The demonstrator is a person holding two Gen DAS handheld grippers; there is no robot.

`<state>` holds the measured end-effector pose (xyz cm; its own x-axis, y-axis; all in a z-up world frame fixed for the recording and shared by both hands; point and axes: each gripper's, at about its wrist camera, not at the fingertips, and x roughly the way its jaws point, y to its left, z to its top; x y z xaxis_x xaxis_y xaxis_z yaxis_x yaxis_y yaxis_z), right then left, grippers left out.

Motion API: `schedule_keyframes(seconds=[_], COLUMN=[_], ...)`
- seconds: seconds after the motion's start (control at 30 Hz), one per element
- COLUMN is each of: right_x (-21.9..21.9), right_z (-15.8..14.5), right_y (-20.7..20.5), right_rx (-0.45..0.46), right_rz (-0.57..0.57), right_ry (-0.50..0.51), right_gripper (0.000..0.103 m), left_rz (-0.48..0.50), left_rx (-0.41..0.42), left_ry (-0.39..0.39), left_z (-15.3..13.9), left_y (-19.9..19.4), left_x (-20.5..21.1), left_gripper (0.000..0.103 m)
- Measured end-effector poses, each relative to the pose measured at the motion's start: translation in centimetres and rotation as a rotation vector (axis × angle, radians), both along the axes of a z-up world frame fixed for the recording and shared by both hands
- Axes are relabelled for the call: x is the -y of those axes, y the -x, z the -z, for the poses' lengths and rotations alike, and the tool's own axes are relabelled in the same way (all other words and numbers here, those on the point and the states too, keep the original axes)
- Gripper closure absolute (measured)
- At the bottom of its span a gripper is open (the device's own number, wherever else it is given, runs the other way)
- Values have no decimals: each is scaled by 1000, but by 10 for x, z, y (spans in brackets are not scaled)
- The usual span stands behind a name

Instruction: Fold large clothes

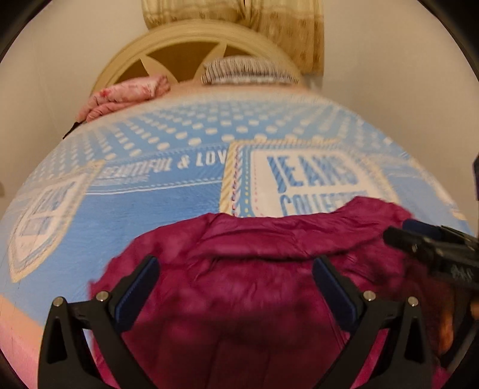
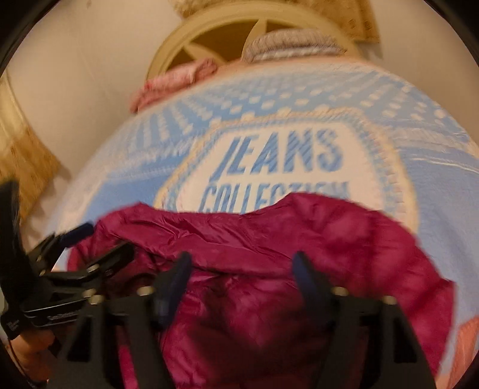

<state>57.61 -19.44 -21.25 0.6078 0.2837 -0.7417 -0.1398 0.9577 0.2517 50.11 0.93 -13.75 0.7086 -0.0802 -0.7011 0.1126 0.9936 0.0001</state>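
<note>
A crumpled magenta garment point(image 1: 254, 248) lies in a heap on the blue printed bedsheet point(image 1: 155, 203), at the near side of the bed. My left gripper point(image 1: 236, 264) hovers over it with its jaws wide apart, and no cloth is pinched between them. My right gripper point(image 2: 241, 261) also stands open above the same garment point(image 2: 269, 233), holding nothing. In the right wrist view the left gripper point(image 2: 100, 241) shows at the left edge of the heap. In the left wrist view the right gripper point(image 1: 404, 232) shows at the heap's right edge.
A folded pink cloth point(image 1: 125, 95) and a grey striped pillow point(image 1: 248, 70) lie at the far end of the bed, against a cream headboard point(image 1: 185, 39). A yellowish curtain point(image 1: 284, 21) hangs behind. Pale walls flank the bed.
</note>
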Motion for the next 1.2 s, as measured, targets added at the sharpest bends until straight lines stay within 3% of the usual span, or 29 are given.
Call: schedule_keyframes(seconds=[0.27, 0.4, 0.73, 0.93, 1.2], right_x=[47, 57, 79, 106, 116], right_z=[-30, -30, 3, 11, 21], right_y=[110, 177, 330, 386, 426], right_rx=[57, 37, -36, -45, -77], right_rz=[-16, -51, -49, 39, 69], right_ry=[16, -3, 20, 37, -32], right_gripper=[29, 29, 29, 29, 29], left_rz=[85, 101, -10, -7, -68], left_rx=[90, 64, 52, -39, -62], left_ry=[112, 116, 72, 88, 147], left_z=[-36, -20, 23, 58, 74], left_y=[131, 190, 300, 342, 372], left_x=[-32, -45, -86, -101, -120], left_gripper=[0, 0, 0, 0, 0])
